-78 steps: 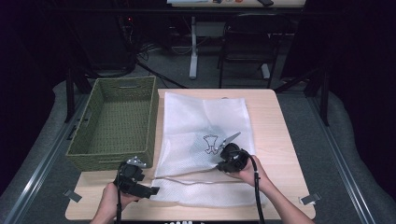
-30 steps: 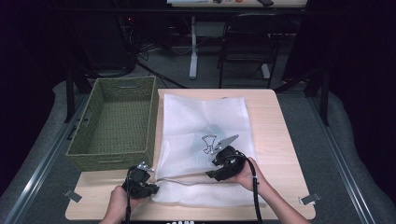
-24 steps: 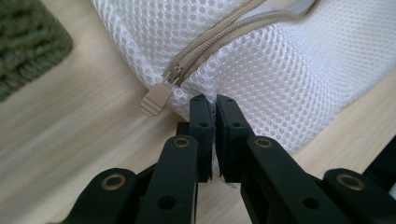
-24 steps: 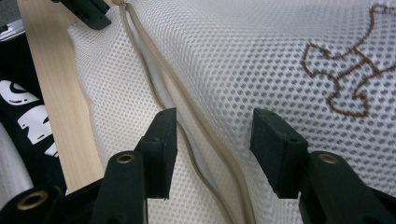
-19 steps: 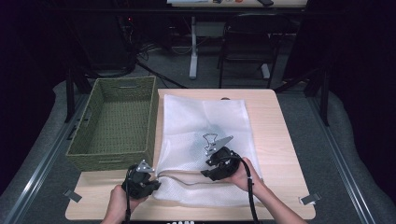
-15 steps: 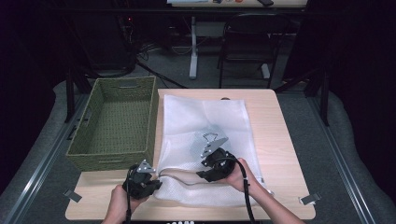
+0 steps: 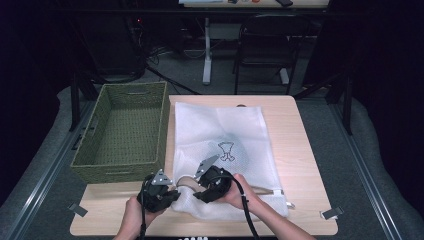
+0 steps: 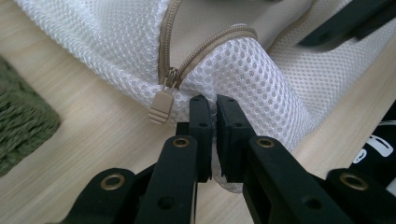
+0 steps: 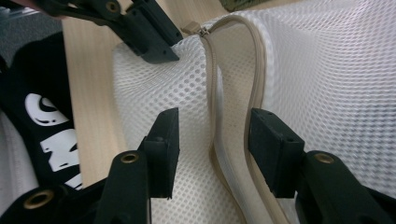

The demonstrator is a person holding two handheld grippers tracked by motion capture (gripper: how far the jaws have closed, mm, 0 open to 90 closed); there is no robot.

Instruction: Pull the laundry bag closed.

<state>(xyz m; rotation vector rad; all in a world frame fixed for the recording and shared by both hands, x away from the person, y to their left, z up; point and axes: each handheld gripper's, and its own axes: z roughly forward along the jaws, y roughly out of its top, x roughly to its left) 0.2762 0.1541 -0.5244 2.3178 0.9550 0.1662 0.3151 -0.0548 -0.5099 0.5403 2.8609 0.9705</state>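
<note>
Mesh bag (image 7: 225,150) lies flat on the tabletop (image 7: 300,150), lower centre of the high view, beside the wicker basket (image 7: 125,132). Your left gripper (image 8: 211,135) has its jaws pressed together on the bag's corner just beside the zipper pull (image 8: 161,107), likely anchoring it. Your right gripper (image 9: 212,135) has its jaws spread astride the open zipper (image 9: 233,70), pinching nothing; they have just been closing slightly.

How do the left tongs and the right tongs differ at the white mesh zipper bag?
The left tongs are shut, pinching the white mesh zipper bag beside its beige zipper pull. The right tongs stand open astride the open zipper tape, gripping nothing. Both have black jaws and work at the bag's near edge.
</note>
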